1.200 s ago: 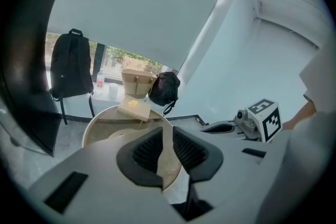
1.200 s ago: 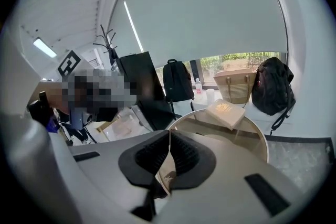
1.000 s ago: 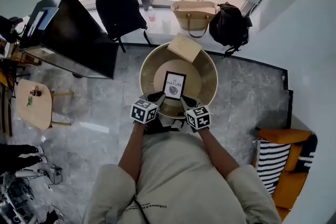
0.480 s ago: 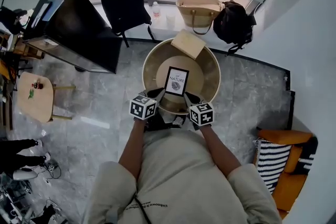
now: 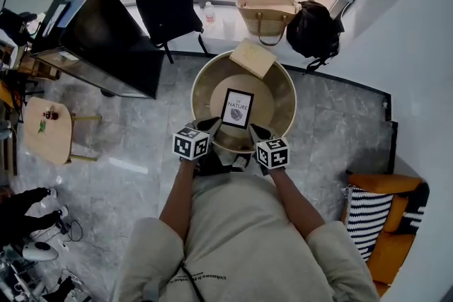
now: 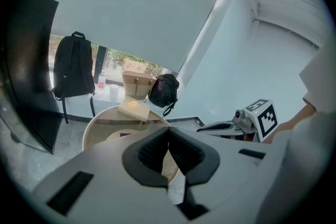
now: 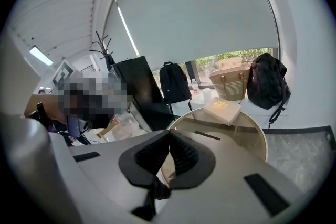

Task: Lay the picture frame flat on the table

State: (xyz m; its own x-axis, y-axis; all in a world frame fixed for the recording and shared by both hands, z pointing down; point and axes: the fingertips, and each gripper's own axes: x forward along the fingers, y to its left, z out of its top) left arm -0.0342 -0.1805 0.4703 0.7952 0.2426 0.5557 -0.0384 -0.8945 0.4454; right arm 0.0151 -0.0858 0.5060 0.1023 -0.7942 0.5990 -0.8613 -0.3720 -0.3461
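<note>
The black picture frame (image 5: 238, 108) with a white print lies face up, seemingly flat, in the middle of the round glass table (image 5: 202, 81). In the right gripper view it shows only as a thin dark strip (image 7: 208, 136) on the glass. My left gripper (image 5: 211, 125) sits at the frame's lower left corner, my right gripper (image 5: 253, 129) at its lower right. Both are shut with nothing between the pads, as the left gripper (image 6: 168, 131) and right gripper (image 7: 169, 134) show in their own views. Whether the tips touch the frame I cannot tell.
A tan box (image 5: 253, 57) rests on the table's far edge. Beyond it, a black backpack (image 5: 166, 7), a woven bag (image 5: 267, 16) and a black bag (image 5: 314, 30) line the window sill. A large black screen (image 5: 106, 39) stands left; an orange chair (image 5: 382, 223) right.
The head view has shifted a little. Both grippers have drawn slightly apart and stay shut at the frame's near corners. The frame rests in the same spot.
</note>
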